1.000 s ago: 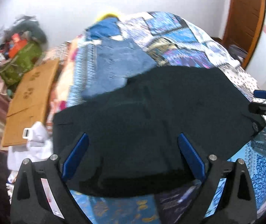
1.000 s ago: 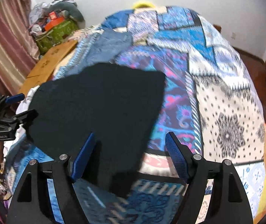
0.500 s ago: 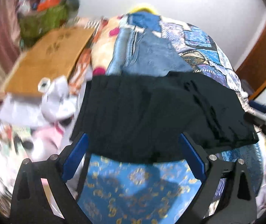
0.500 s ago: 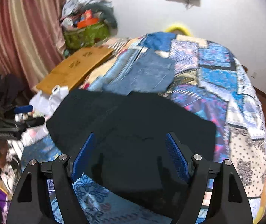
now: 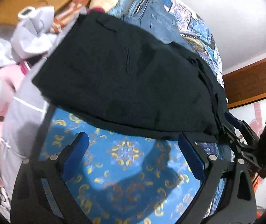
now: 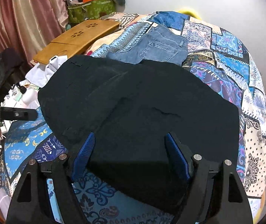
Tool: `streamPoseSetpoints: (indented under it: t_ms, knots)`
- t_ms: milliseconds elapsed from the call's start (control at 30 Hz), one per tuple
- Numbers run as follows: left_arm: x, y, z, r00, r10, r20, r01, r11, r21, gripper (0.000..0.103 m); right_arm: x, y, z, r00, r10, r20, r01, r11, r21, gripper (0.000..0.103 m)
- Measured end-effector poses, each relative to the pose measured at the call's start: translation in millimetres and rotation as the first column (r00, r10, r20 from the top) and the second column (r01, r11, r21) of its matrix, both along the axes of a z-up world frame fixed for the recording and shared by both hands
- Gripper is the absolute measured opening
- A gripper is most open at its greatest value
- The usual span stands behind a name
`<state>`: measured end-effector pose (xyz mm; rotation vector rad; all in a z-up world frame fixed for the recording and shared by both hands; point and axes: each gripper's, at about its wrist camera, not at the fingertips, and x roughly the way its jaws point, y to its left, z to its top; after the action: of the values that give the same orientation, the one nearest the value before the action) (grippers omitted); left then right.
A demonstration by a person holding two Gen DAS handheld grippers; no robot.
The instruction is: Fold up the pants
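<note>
The left tongs (image 5: 133, 145) are standing wide open with nothing between their blue pads, hanging over a blue, gold-flowered stretch of the bedspread (image 5: 125, 169) just short of the near edge of the black pants (image 5: 125, 78). The right tongs (image 6: 131, 149) are likewise gaping wide and gripping nothing, hovering over the near part of the black pants (image 6: 147, 112), whose cloth is showing between the two fingers; whether the pads are touching it cannot be told. In the left wrist view the right tongs (image 5: 233, 125) are showing at the pants' right-hand corner, though their grip is not readable from there. The pants are lying spread and folded flat across the patchwork bed (image 6: 231, 59), their far edge overlapping a pair of blue jeans (image 6: 157, 46). Beyond the bed's left side a wooden board (image 6: 78, 37) is leaning, with white cloths (image 6: 45, 71) bunched below it and a green bag (image 6: 90, 9) sitting by the pink curtain (image 6: 23, 13).
</note>
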<state>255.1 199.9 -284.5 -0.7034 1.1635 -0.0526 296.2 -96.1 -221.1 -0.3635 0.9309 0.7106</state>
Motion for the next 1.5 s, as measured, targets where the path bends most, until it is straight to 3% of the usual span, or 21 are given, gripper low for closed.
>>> streamPoseSetpoints:
  t_ms: [267, 433, 600, 700, 833, 933, 1000, 1133, 1333, 1500]
  knots:
    - [22.4, 17.7, -15.5, 1.000, 0.030, 0.001, -0.029, 0.991, -0.132, 0.097, 0.6, 2.0, -1.6, 1.000, 0.005, -0.009, -0.004, 1.000, 0.003, 0.077]
    - [43.8, 29.2, -25.0, 1.000, 0.018, -0.003, -0.019, 0.989, -0.147, 0.097, 0.4, 1.5, -2.6, 1.000, 0.003, -0.013, -0.003, 1.000, 0.014, 0.077]
    - [57.0, 35.6, -21.2, 1.000, 0.025, 0.009, -0.024, 0.999, -0.043, 0.077, 0.6, 1.6, -2.8, 1.000, 0.007, -0.018, -0.007, 1.000, 0.017, 0.078]
    - [60.1, 36.9, -17.3, 0.999, 0.037, 0.014, -0.038, 0.997, 0.062, 0.057, 0.0, 2.1, -3.1, 1.000, 0.011, -0.019, -0.011, 1.000, 0.020, 0.078]
    - [59.1, 39.6, -12.7, 0.998, 0.059, 0.035, -0.063, 0.987, 0.145, 0.031, 0.3, 0.9, -3.0, 1.000, 0.017, -0.022, -0.016, 1.000, 0.025, 0.078]
    - [59.3, 31.5, 6.4, 0.996, 0.050, 0.075, -0.067, 0.964, 0.259, 0.025, 1.8, -3.5, -1.3, 0.999, 0.016, -0.039, -0.014, 0.999, 0.046, 0.078]
    - [58.4, 19.3, 29.6, 0.993, 0.022, 0.118, -0.064, 0.926, 0.372, 0.022, 2.7, -9.8, 1.3, 0.998, 0.005, -0.063, 0.000, 0.997, 0.075, 0.077]
    - [56.0, -7.7, 83.2, 0.971, -0.053, 0.235, -0.080, 0.850, 0.521, 0.018, 2.4, -37.6, 13.5, 0.994, -0.048, -0.103, 0.063, 0.987, 0.145, 0.076]
    - [57.8, -50.9, 139.5, 0.925, -0.141, 0.352, -0.110, 0.788, 0.606, 0.015, -4.1, -90.8, 25.8, 0.985, -0.141, -0.101, 0.157, 0.972, 0.174, 0.076]
    - [60.4, -101.9, 175.9, 0.868, -0.258, 0.424, -0.104, 0.741, 0.663, 0.014, -12.2, -128.9, 20.7, 0.973, -0.204, -0.111, 0.221, 0.962, 0.163, 0.076]
